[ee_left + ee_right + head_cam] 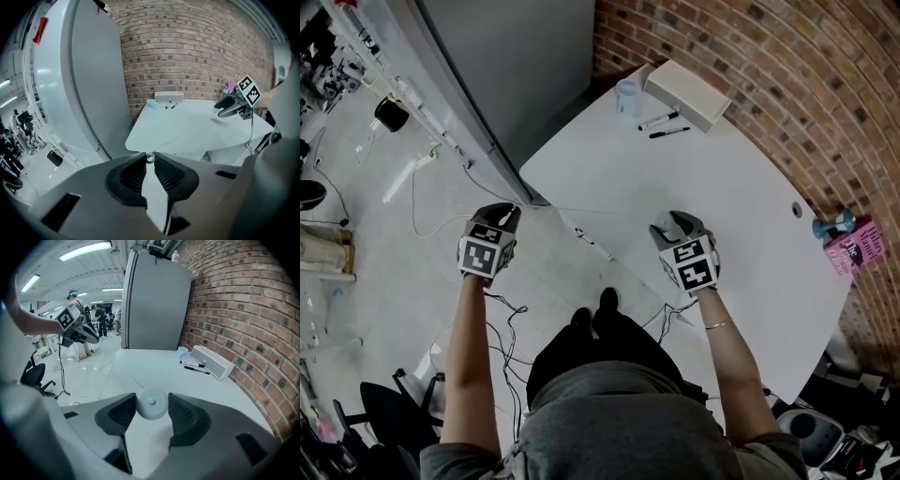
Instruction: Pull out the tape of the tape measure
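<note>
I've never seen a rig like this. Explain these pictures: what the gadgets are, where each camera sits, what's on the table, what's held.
There is no robot. A person holds a two-jaw gripper in each hand, and the marker cubes are part of the grippers. One picture looks down from a camera on the person's head. The other two come from cameras riding on each gripper, looking along its jaws. The right gripper is shut on a round white tape measure over the white table. The left gripper, beyond the table's edge, pinches the ring at the end of the thin tape stretched between them. At the far end lie a white box, two pens and a cup.
</note>
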`<state>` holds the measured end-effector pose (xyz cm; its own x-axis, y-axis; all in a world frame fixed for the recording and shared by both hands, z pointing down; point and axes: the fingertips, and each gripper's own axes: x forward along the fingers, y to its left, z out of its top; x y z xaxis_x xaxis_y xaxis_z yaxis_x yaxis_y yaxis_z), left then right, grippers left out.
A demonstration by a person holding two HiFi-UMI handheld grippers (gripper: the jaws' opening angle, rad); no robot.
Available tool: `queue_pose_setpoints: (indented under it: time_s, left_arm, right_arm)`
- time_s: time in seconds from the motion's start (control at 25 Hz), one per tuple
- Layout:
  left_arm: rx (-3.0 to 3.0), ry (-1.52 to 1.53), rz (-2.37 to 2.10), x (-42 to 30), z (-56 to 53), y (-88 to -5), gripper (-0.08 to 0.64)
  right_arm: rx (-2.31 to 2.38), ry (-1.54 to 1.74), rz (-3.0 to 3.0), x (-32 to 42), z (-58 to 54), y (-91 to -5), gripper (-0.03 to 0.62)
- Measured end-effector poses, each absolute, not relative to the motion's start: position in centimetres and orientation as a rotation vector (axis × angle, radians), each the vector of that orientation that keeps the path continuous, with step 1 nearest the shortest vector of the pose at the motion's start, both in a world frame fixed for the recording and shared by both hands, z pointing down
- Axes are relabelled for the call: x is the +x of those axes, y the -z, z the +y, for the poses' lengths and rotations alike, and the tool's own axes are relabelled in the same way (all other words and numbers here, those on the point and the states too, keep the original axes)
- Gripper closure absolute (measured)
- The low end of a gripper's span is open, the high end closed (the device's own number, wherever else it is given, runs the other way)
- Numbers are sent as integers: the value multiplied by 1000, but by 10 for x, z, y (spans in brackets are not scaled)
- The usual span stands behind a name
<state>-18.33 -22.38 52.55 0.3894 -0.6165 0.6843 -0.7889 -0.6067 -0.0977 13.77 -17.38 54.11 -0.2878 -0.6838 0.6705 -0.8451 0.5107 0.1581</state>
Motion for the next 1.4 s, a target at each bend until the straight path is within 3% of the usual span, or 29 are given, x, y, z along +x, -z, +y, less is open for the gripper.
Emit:
queue_pose_setpoints:
  time_s: [1.4]
  left_arm:
    - [2448,-1090,-1044,-108,-251,-555,492]
  right_arm:
    - [1336,-417,-2023,159,-201,-551,370]
